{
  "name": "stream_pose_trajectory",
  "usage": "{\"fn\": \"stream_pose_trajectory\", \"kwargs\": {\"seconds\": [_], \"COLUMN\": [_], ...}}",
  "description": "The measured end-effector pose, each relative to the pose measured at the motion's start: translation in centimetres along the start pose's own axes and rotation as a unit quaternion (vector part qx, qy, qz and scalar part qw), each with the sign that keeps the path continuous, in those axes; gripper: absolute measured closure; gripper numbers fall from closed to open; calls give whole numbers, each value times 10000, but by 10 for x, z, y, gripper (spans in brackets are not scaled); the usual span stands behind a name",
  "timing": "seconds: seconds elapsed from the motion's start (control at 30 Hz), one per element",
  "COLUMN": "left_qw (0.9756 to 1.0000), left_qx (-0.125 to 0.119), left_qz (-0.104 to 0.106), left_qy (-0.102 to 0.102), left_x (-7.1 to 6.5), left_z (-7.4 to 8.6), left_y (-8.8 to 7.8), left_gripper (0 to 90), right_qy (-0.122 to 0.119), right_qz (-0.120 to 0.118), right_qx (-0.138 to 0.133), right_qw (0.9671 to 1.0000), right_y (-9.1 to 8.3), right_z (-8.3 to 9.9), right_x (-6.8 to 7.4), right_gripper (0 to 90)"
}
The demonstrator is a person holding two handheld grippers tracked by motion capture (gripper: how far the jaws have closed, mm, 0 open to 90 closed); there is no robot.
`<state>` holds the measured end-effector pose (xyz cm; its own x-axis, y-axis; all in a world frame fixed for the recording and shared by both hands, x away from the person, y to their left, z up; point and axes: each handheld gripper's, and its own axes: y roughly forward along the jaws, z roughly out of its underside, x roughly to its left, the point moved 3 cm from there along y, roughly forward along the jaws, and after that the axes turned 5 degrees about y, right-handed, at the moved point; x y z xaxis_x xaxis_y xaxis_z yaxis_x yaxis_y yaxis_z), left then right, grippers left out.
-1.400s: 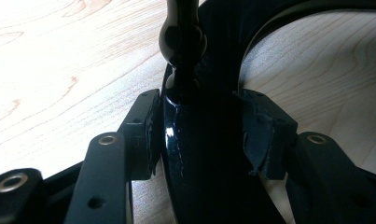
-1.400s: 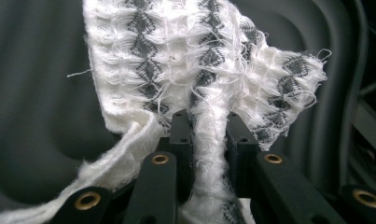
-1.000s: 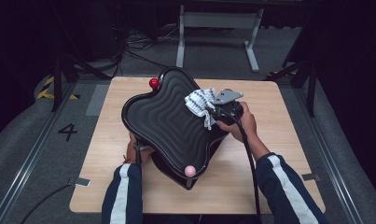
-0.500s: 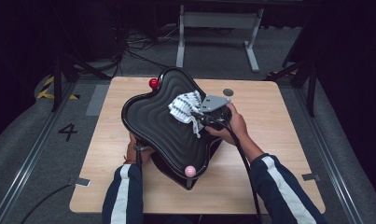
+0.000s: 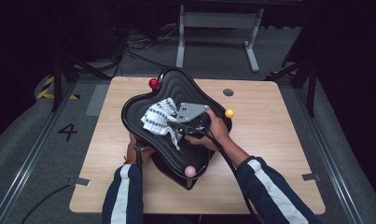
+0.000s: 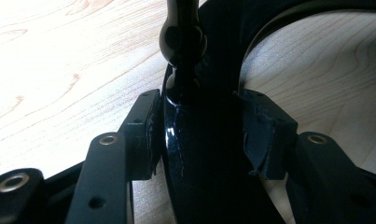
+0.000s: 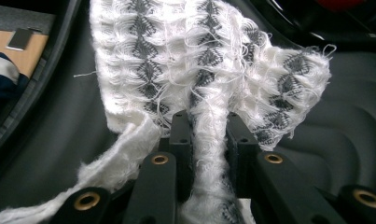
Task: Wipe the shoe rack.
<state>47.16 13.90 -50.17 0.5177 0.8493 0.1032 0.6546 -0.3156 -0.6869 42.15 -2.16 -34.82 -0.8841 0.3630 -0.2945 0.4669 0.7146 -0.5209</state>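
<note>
- The black wavy tray (image 5: 143, 114) stands tilted on the wooden surface (image 5: 279, 154), propped so that its ribbed inner face turns up toward the person; this appears to be what lets a cloth be drawn across it.
- The left gripper (image 6: 197, 135) has its jaws clamped on the tray's glossy lower edge, one pad on each side of it, evidently to steady the tray against the rubbing.
- The right gripper (image 5: 178, 126) has its jaws closed tight on a bunched fold of the white-and-grey knitted cloth (image 7: 209, 70); the rest of the cloth fans out ahead of the jaws and lies on the tray's ribbed face, near its middle.
- Judged from this hold, the work in hand is wiping the tray's inside.
- Round knobs sit on the tray's rim: a red knob (image 5: 154, 83) at the far side, a yellow knob (image 5: 229, 113) at the right, a pink knob (image 5: 190, 171) at the near corner. The yellow one lies close beside the right hand (image 5: 213, 133) and could catch a wide stroke.
- A dark round hole (image 5: 228, 92) marks the surface beyond the tray, well apart from the work.
</note>
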Motion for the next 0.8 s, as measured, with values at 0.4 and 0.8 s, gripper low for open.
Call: {"fn": "stream_pose_trajectory", "kwargs": {"seconds": [0.4, 0.8], "left_qw": [10000, 9999], "left_qx": [-6, 45], "left_qz": [-2, 135], "left_qy": [-21, -3], "left_x": [0, 1], "left_z": [0, 0], "left_y": [0, -1], "left_gripper": [507, 507], "right_qy": [105, 681], "right_qz": [246, 802], "right_qx": [66, 275], "right_qw": [9996, 9941], "right_y": [4, 1], "right_z": [-1, 20], "right_x": [-16, -61], "right_gripper": [766, 766]}}
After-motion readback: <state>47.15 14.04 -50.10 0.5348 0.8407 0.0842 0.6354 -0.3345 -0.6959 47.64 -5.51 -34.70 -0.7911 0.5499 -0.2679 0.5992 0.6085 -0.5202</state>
